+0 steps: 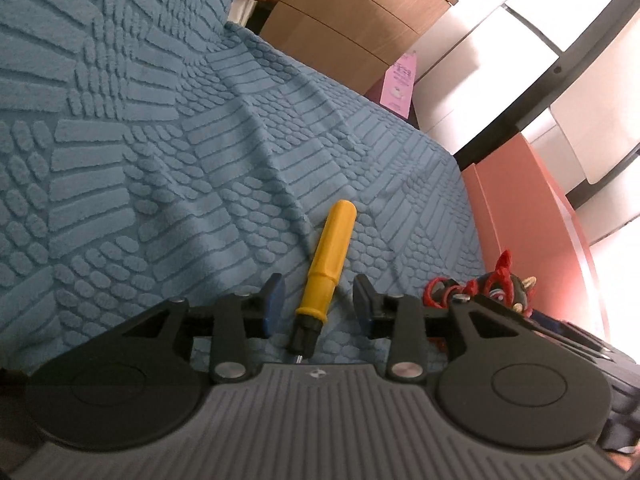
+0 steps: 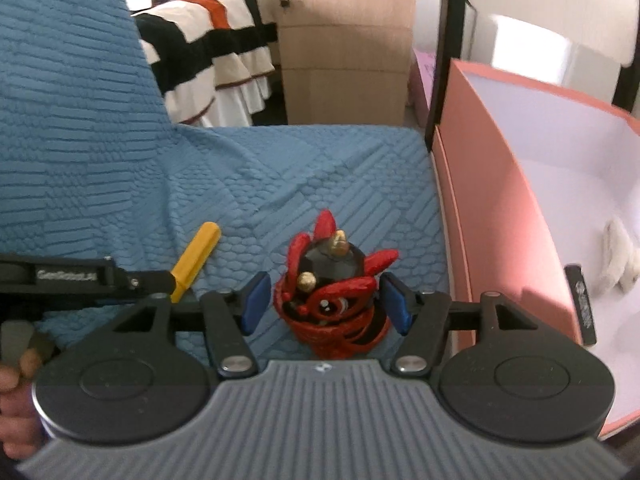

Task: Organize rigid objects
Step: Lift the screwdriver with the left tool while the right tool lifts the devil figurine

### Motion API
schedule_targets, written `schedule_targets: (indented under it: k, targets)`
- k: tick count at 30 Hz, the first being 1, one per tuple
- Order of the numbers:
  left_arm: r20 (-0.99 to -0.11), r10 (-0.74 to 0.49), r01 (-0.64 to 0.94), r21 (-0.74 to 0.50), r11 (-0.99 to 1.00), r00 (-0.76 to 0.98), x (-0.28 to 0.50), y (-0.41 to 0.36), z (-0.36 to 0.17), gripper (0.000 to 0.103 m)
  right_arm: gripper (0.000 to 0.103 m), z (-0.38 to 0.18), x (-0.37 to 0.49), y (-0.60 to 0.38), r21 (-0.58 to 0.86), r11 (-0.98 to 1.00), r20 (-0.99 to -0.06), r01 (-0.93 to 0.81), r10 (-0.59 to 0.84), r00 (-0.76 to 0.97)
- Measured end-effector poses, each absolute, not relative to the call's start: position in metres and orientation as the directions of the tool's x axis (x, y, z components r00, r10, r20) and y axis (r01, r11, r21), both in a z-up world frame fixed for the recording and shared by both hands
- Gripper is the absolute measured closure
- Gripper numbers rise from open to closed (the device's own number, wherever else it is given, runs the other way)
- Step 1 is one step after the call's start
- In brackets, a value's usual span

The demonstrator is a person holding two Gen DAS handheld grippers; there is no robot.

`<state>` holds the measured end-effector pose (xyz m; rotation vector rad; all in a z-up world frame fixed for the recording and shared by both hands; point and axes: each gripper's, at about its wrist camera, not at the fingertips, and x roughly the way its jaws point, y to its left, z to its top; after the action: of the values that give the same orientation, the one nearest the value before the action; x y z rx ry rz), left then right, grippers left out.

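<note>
Left gripper (image 1: 320, 304): jaws stand moderately apart, straddling the yellow plastic-handled screwdriver with black collar (image 1: 326, 264). Blue pads (image 1: 273, 303) sit either side of the handle's lower end with a visible gap on both sides; no contact, nothing gripped. The screwdriver lies flat on the blue textured bedspread (image 1: 160, 140), handle end pointing away from the camera, the metal shaft mostly hidden behind the gripper body.

Right gripper (image 2: 324, 304): jaws fairly narrow, flanking the red and black figurine with gold horns (image 2: 332, 284). The left pad (image 2: 254, 304) stands clear of the figurine; the right pad (image 2: 394, 306) is very near the red curls, contact cannot be told. The figurine stands upright on the bedspread, near the bedspread's right edge, just beside the pink cardboard box with white interior (image 2: 500, 208).

Relative layout: in the right wrist view, the screwdriver lies to the left of the figurine, apart from it, with the left gripper's black arm crossing over its lower end. In the left wrist view the figurine shows at the right, close to the box wall.

Box: open top; a white soft-looking item (image 2: 618, 256) and a black bar-shaped object (image 2: 582, 304) are inside.

Background: a wooden drawer cabinet (image 2: 344, 48) and a striped cream, black and orange bedcover (image 2: 208, 40) beyond the bedspread's far edge. A hand (image 2: 16, 376) shows at the lower left.
</note>
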<state>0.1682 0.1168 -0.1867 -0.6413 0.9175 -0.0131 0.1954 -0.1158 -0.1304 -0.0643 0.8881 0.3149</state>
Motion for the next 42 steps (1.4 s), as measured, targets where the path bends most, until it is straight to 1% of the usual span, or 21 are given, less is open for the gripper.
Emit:
schedule_targets:
  k: [3, 7, 11, 14, 24, 25, 28, 31, 32, 36, 42]
  targets:
    - [-0.730, -0.280, -0.239, -0.518, 0.821, 0.623, 0.171, 0.116, -0.185, 0.060, 0.041, -0.139, 0.202, -0.113, 0.089, 0.954, -0.786, -0.286, 0.244, 0.568]
    - [-0.736, -0.272, -0.239, -0.508, 0.828, 0.620, 0.174, 0.116, -0.189, 0.060, 0.042, -0.148, 0.209, -0.118, 0.141, 0.965, -0.806, -0.223, 0.242, 0.540]
    - [-0.743, -0.250, -0.233, -0.479, 0.846, 0.620, 0.176, 0.115, -0.190, 0.060, 0.043, -0.146, 0.204, -0.113, 0.072, 0.969, -0.798, -0.236, 0.198, 0.570]
    - [-0.739, -0.250, -0.213, -0.470, 0.857, 0.625, 0.179, 0.113, -0.188, 0.060, 0.043, -0.147, 0.204, -0.117, 0.082, 0.969, -0.801, -0.231, 0.203, 0.564]
    - [-0.771, -0.194, -0.138, -0.342, 0.929, 0.606, 0.187, 0.087, -0.192, 0.062, 0.043, -0.144, 0.205, -0.118, 0.069, 0.969, -0.794, -0.238, 0.198, 0.575]
    - [-0.775, -0.178, -0.132, -0.319, 0.938, 0.606, 0.188, 0.083, -0.192, 0.066, 0.043, -0.144, 0.205, -0.118, 0.070, 0.969, -0.794, -0.239, 0.199, 0.574]
    - [-0.774, -0.150, -0.143, -0.296, 0.944, 0.615, 0.190, 0.079, -0.193, 0.068, 0.043, -0.145, 0.205, -0.119, 0.073, 0.968, -0.797, -0.239, 0.201, 0.570]
    - [-0.780, -0.113, -0.158, -0.262, 0.952, 0.615, 0.191, 0.077, -0.193, 0.081, 0.043, -0.144, 0.204, -0.118, 0.066, 0.967, -0.796, -0.246, 0.200, 0.572]
    - [-0.782, -0.106, -0.163, -0.257, 0.953, 0.614, 0.192, 0.077, -0.193, 0.081, 0.043, -0.144, 0.204, -0.118, 0.065, 0.966, -0.794, -0.249, 0.201, 0.573]
    - [-0.783, -0.103, -0.180, -0.265, 0.947, 0.614, 0.192, 0.078, -0.191, 0.081, 0.043, -0.139, 0.200, -0.119, 0.057, 0.963, -0.779, -0.262, 0.207, 0.591]
    - [-0.766, -0.152, -0.194, -0.341, 0.920, 0.624, 0.182, 0.079, -0.176, 0.082, 0.043, -0.131, 0.196, -0.123, 0.066, 0.960, -0.773, -0.272, 0.222, 0.594]
